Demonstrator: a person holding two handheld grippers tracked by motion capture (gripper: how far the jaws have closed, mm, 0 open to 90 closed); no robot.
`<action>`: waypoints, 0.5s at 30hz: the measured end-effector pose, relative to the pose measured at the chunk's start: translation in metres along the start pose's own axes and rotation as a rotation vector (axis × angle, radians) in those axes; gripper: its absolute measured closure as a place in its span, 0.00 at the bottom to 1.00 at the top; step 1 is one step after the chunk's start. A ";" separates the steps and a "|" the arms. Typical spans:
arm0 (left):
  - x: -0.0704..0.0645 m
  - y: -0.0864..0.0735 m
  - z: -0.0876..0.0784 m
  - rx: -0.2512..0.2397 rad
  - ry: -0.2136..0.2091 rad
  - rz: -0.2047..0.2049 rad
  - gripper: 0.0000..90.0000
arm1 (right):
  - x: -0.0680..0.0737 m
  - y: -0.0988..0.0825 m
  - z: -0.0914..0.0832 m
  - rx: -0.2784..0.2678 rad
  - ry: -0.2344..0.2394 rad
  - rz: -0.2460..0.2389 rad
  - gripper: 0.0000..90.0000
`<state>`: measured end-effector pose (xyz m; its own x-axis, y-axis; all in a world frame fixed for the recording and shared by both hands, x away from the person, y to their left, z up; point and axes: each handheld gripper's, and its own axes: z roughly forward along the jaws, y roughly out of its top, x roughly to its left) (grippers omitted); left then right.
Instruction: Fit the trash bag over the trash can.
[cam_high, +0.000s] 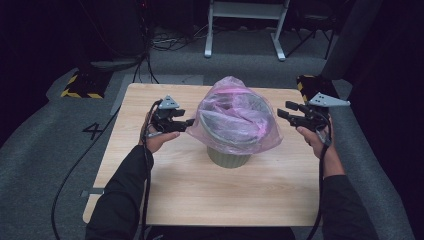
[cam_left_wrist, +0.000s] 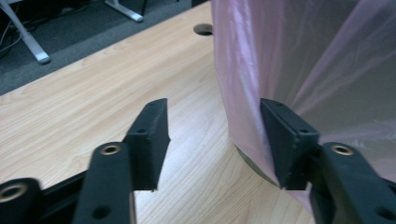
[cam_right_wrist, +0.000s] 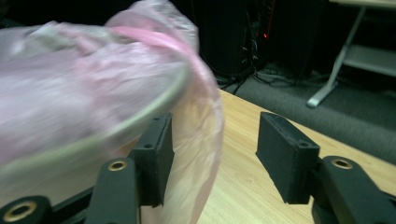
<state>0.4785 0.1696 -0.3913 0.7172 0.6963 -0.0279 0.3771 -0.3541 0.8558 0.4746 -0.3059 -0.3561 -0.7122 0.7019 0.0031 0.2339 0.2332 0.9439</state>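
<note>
A pink see-through plastic bag (cam_high: 235, 117) is draped over a grey-green bin (cam_high: 227, 157) in the middle of the wooden table (cam_high: 200, 190). My left gripper (cam_high: 189, 122) is at the bag's left side and my right gripper (cam_high: 282, 111) at its right side, each held in a hand. In the left gripper view the left gripper (cam_left_wrist: 215, 135) is open, and the bag (cam_left_wrist: 317, 60) hangs against its right jaw with a strip of film in the gap. In the right gripper view the right gripper (cam_right_wrist: 215, 144) is open; the bag (cam_right_wrist: 84, 93) and bin rim (cam_right_wrist: 140, 119) bulge past its left jaw.
A round cable hole (cam_left_wrist: 203, 29) is in the table behind the bin. Beyond the far edge, on grey carpet, are a white desk frame (cam_high: 245, 25), loose cables (cam_high: 170, 42) and yellow-black striped blocks (cam_high: 82, 85) at both back corners.
</note>
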 end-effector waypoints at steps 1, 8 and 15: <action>0.001 0.000 -0.004 -0.010 0.005 0.003 0.46 | 0.004 -0.001 -0.005 -0.005 0.011 -0.013 0.43; 0.015 -0.005 -0.022 -0.016 -0.004 -0.042 0.31 | 0.043 -0.010 -0.027 0.040 0.147 -0.144 0.23; -0.004 -0.010 -0.027 -0.013 -0.105 0.003 0.23 | 0.086 -0.026 -0.028 0.125 0.173 -0.281 0.18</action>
<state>0.4564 0.1874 -0.3860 0.7761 0.6257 -0.0789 0.3677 -0.3473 0.8627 0.3888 -0.2701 -0.3711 -0.8595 0.4763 -0.1852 0.0840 0.4892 0.8681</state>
